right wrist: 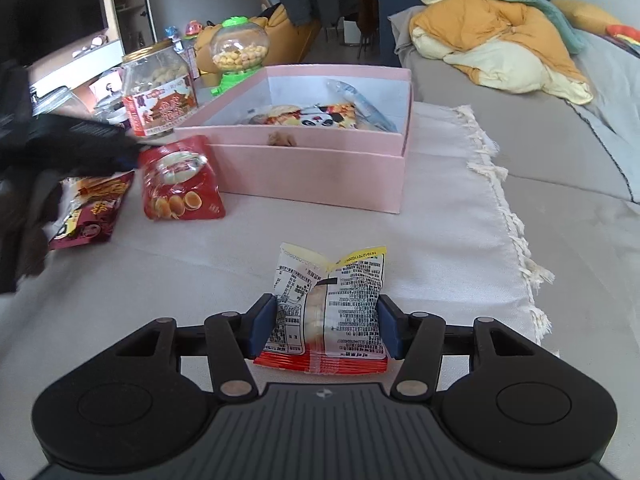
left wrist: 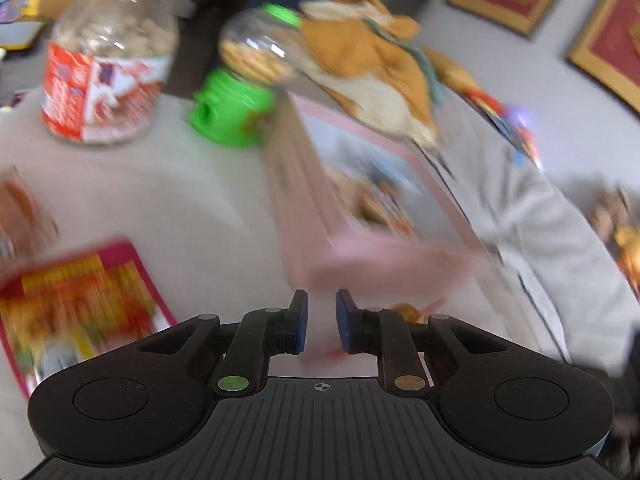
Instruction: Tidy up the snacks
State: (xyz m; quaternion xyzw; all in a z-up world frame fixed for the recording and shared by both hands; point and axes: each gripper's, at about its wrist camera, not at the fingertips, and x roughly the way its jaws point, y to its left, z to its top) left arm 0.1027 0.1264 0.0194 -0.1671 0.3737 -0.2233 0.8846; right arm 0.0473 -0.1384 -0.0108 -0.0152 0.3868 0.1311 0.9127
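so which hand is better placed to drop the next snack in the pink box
Right. The right gripper is shut on a snack packet, with the pink box directly ahead. The left gripper holds nothing, and its view is motion-blurred.

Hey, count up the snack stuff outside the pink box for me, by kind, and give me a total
Packets: 3, the white one in the right gripper, a red bag and a maroon bag.
Jars: 1, the peanut jar.
Candy dispensers: 1, the green one.
Total: 5.
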